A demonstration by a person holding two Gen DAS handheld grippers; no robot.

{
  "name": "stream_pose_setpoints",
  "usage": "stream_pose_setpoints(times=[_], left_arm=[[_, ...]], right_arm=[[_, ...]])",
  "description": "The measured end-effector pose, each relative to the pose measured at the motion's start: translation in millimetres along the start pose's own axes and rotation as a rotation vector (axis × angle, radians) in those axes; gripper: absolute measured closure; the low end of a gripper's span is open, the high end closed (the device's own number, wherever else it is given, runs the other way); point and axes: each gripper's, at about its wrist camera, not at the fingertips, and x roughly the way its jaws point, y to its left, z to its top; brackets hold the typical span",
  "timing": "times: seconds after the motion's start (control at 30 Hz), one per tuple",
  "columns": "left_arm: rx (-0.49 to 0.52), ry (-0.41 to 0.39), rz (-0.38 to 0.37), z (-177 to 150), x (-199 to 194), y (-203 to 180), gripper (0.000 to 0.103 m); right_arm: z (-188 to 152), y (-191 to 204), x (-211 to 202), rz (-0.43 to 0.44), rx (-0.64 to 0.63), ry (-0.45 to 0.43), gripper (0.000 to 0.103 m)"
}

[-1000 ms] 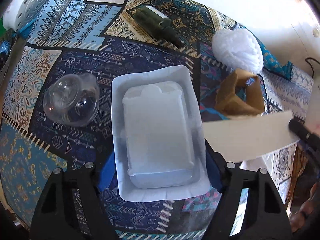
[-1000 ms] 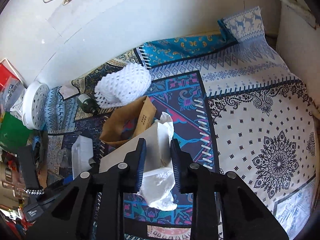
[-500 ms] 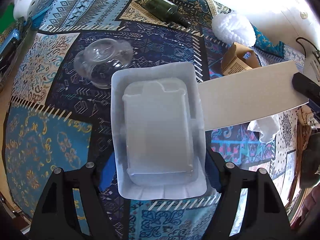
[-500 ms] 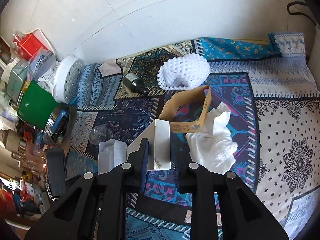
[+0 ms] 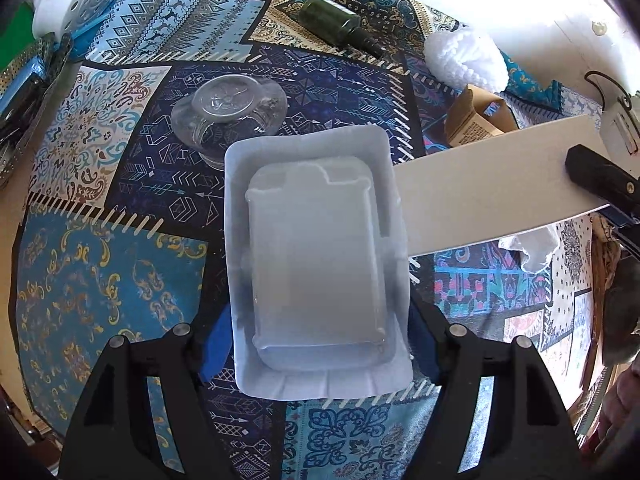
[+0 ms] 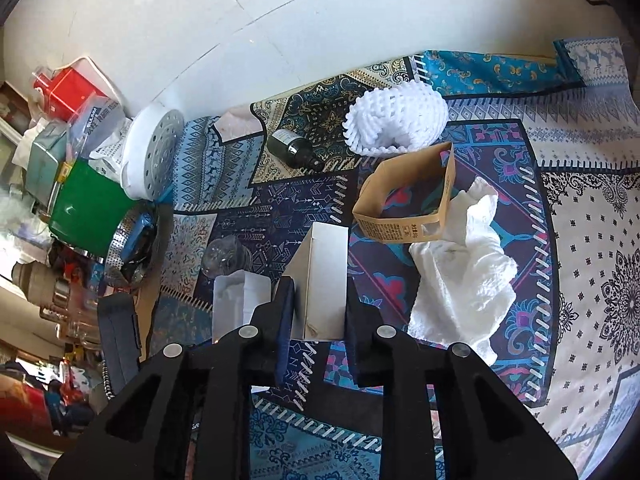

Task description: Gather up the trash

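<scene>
My left claw (image 5: 320,344) gripped the white plastic tray (image 5: 316,272) by its long sides and held it flat above the patterned worktop (image 5: 100,280), so I judged it could serve as a carrier. My right claw (image 6: 318,316) was closed on a flat white box (image 6: 324,280). The brown carton (image 6: 404,204), crumpled tissue (image 6: 464,272), foam net (image 6: 396,120), dark bottle (image 6: 294,148) and clear cup (image 5: 230,112) lay there uncollected.

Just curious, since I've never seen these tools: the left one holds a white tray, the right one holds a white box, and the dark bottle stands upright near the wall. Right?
Nearly. The left fingers do hold the tray and the right fingers the box, but the bottle lies on its side on the cloth, as the right wrist view shows.
</scene>
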Motion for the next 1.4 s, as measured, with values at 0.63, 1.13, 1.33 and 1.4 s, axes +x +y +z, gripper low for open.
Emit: stream_pose_setpoints(times=[0.63,1.13,1.33,1.4], left_arm=[[-0.006,-0.225,0.034,-79,-103,-85,0.03],[0.104,-0.296,-0.021,-177,-174,-95,0.03],[0.172,-0.269,-0.047,-241,-195,-68,0.03],[0.19,-0.263,-0.048,-261,-198,-60,0.03]], right_arm=[[-66,-21,-139,-0.123,-0.151,-0.166,0.088],[-166,2,-199,-0.197,-0.095,-0.267,0.088],[-232,34,-205,-0.249,-0.054,-0.29,0.088],[-252,42,-203,-0.258,-0.045,-0.286,0.088]])
